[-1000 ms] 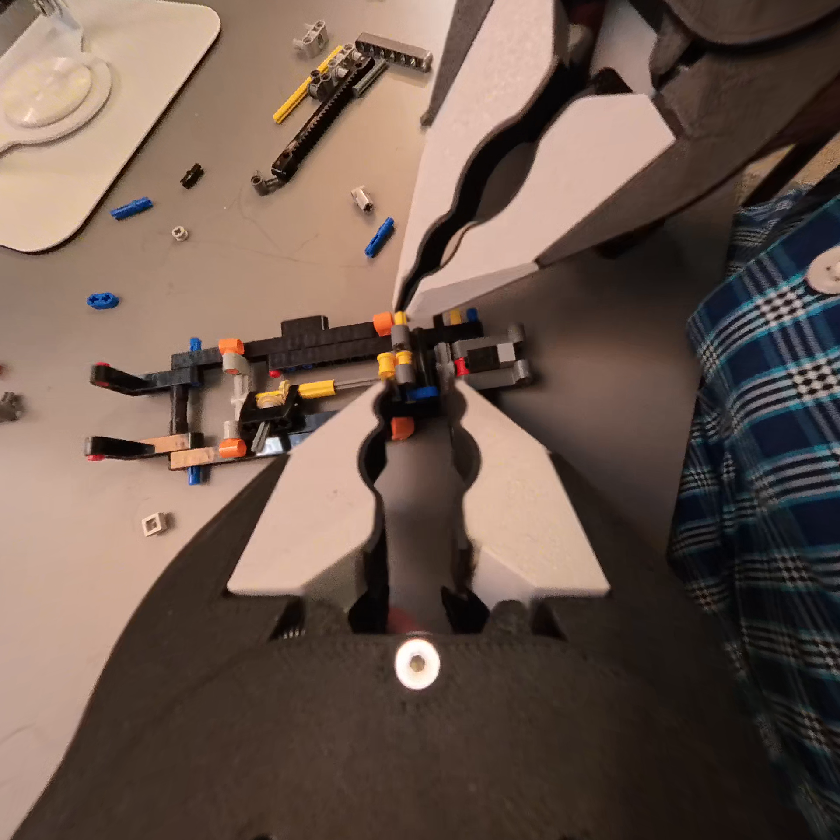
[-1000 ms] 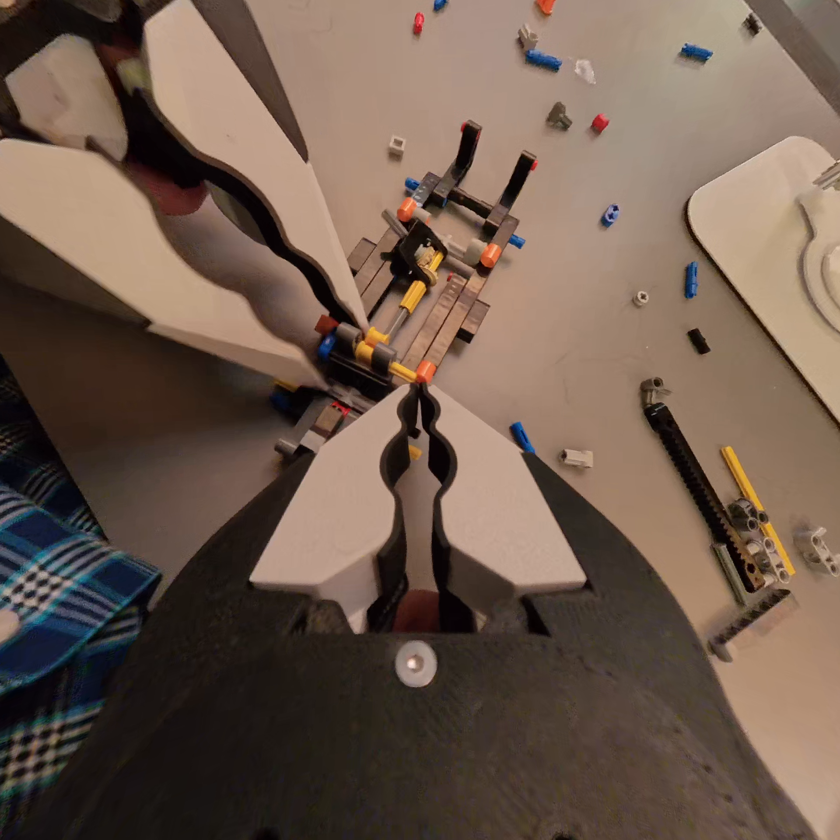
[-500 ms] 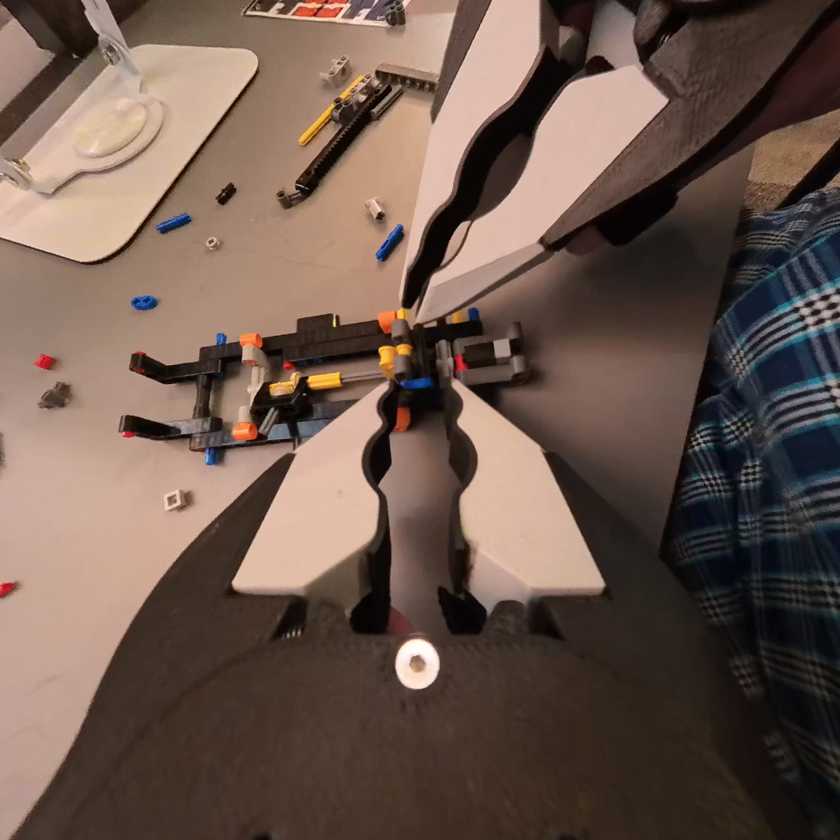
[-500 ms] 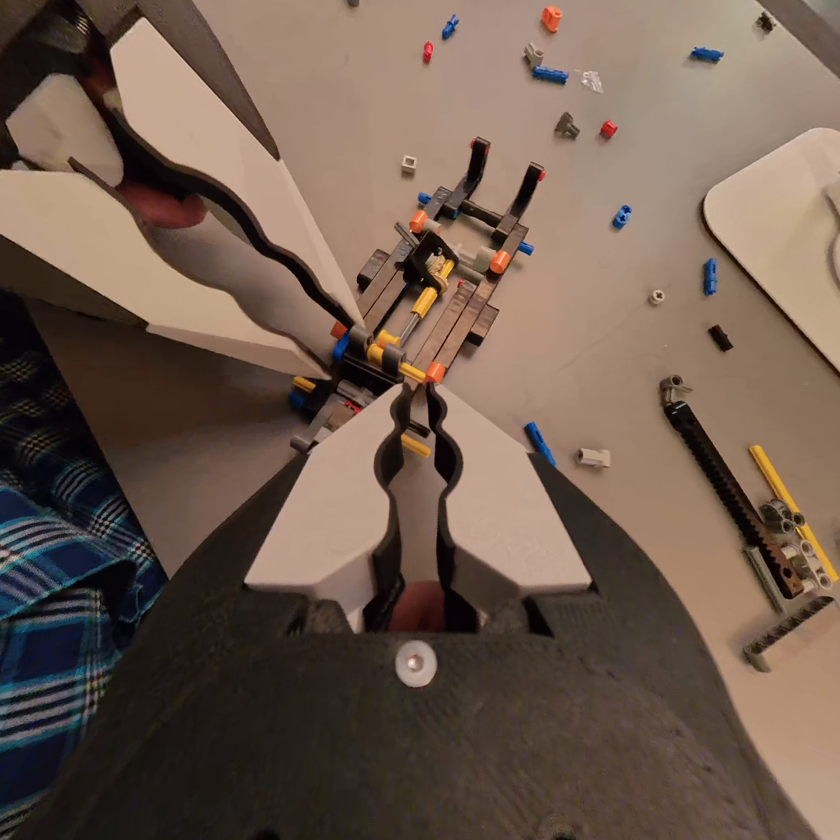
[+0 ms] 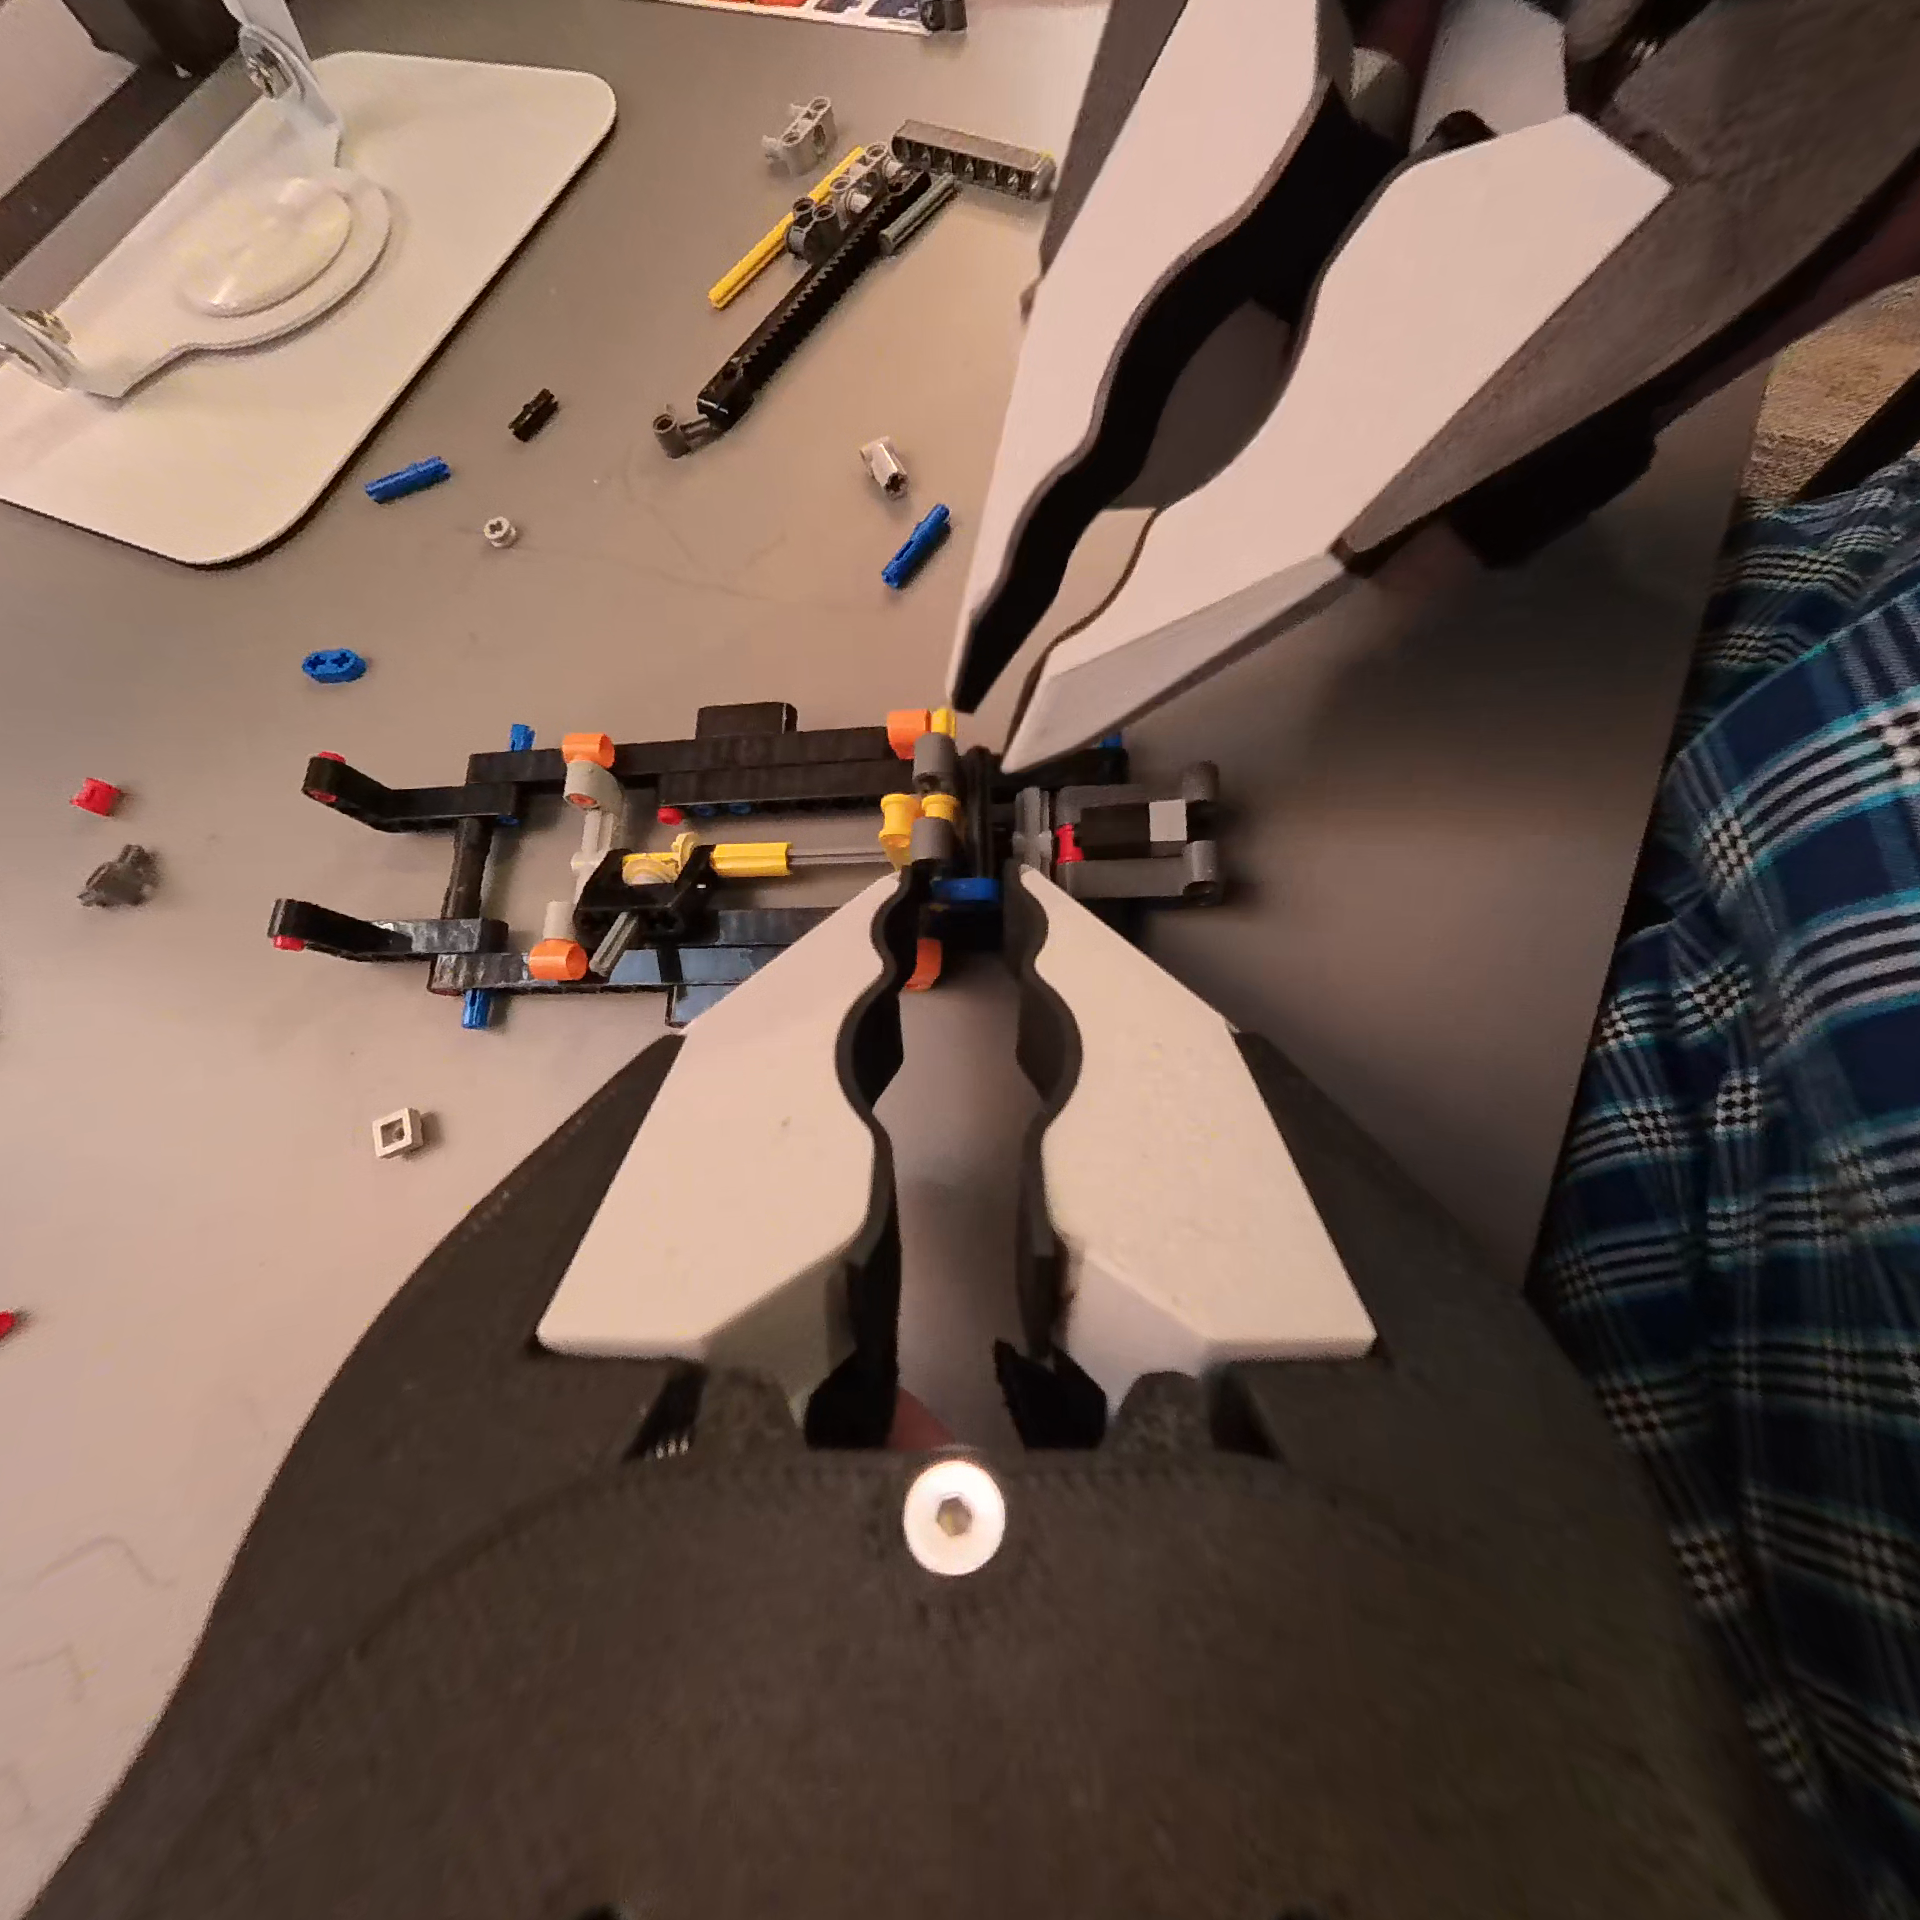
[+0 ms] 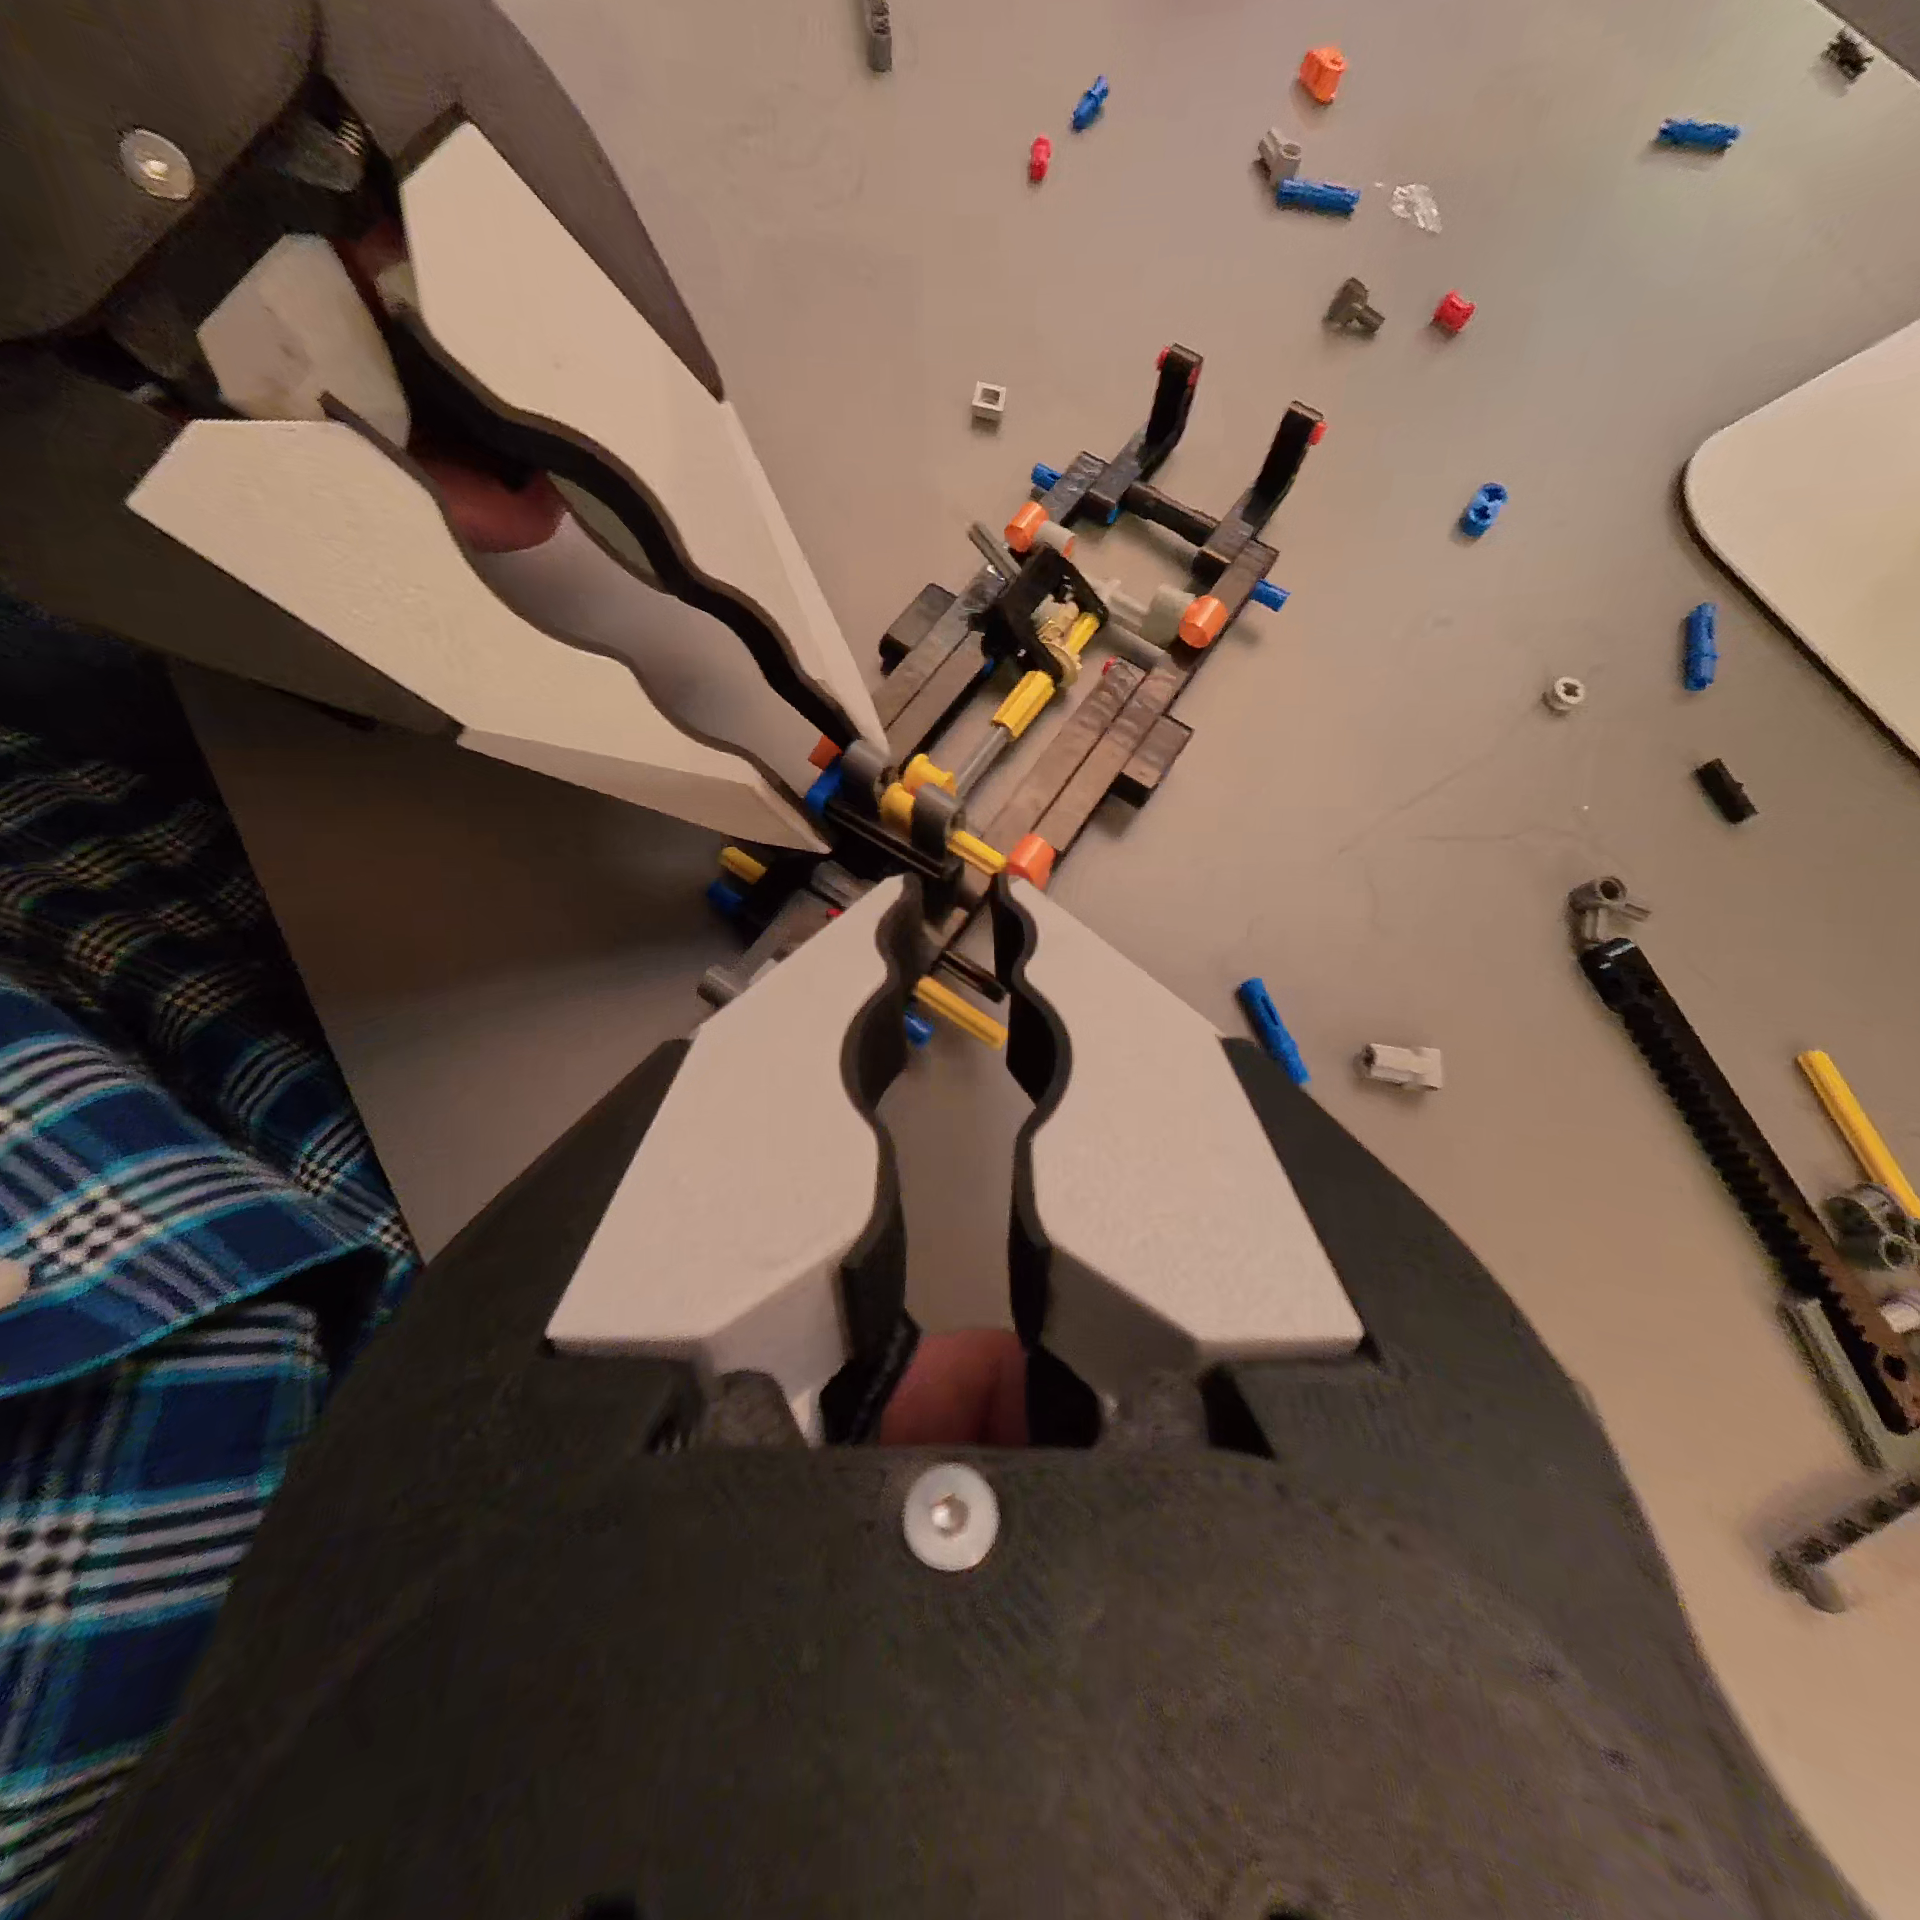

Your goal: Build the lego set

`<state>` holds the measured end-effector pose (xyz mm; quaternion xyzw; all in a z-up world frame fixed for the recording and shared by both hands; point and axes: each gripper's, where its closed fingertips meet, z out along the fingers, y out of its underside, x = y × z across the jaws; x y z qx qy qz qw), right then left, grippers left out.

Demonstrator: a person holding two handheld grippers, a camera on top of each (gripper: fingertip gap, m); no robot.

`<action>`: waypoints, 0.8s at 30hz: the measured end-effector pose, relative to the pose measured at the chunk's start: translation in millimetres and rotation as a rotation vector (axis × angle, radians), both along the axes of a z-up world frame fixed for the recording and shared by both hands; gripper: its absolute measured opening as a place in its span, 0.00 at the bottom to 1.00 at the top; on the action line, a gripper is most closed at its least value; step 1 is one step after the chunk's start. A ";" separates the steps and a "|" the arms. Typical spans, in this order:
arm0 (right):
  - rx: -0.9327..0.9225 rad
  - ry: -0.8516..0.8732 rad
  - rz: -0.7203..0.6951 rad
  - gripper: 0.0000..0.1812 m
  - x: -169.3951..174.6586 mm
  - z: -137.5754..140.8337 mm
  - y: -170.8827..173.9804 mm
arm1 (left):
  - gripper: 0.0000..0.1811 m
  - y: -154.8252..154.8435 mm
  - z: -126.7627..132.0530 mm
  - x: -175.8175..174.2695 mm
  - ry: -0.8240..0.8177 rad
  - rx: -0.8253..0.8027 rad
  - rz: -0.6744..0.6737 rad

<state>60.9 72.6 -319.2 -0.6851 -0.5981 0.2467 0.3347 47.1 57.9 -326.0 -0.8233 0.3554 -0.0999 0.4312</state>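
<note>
A long black lego chassis [image 5: 727,769] with orange, yellow and blue pins lies flat on the grey table; it also shows in the right wrist view [image 6: 1091,727]. My left gripper [image 5: 963,888] is shut on the chassis's near edge at the blue and black cross piece. My right gripper [image 6: 948,894] is narrowly open, its tips astride a black cross frame beside an orange bush [image 6: 1031,858]. From the left wrist view the right gripper [image 5: 987,732] comes down from the upper right onto the far edge. The left gripper [image 6: 857,795] faces it across the chassis.
A black gear rack assembly [image 5: 800,301] with a yellow axle lies behind the chassis, also at the right [image 6: 1704,1091]. Loose blue pins [image 5: 916,545], red and grey bits are scattered around. A white board [image 5: 436,312] sits far left. A plaid shirt [image 5: 1766,1039] is at the table's edge. The grippers are tip to tip, or close to it.
My right gripper's tips were closed together a second ago and have spread apart around the black cross frame. Both cameras have pulled back a little. The left gripper keeps its hold.
</note>
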 end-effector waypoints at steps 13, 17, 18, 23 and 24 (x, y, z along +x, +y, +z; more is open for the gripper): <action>0.012 -0.011 0.051 0.01 -4.2 -0.7 -6.7 | 0.08 0.9 -4.7 0.6 0.015 -0.024 0.000; 0.046 -0.032 0.071 0.00 -2.6 -0.9 -8.0 | 0.08 2.0 -6.0 0.3 0.020 -0.031 0.004; 0.047 -0.034 0.074 0.00 -2.4 -0.8 -8.4 | 0.08 2.3 -6.4 0.1 0.020 -0.033 0.006; 0.049 -0.039 0.079 0.00 -1.2 -0.5 -10.0 | 0.08 3.5 -7.2 0.3 0.023 -0.036 0.009; 0.045 -0.037 0.078 0.00 -1.1 0.1 -9.6 | 0.08 3.5 -7.2 0.5 0.023 -0.036 0.007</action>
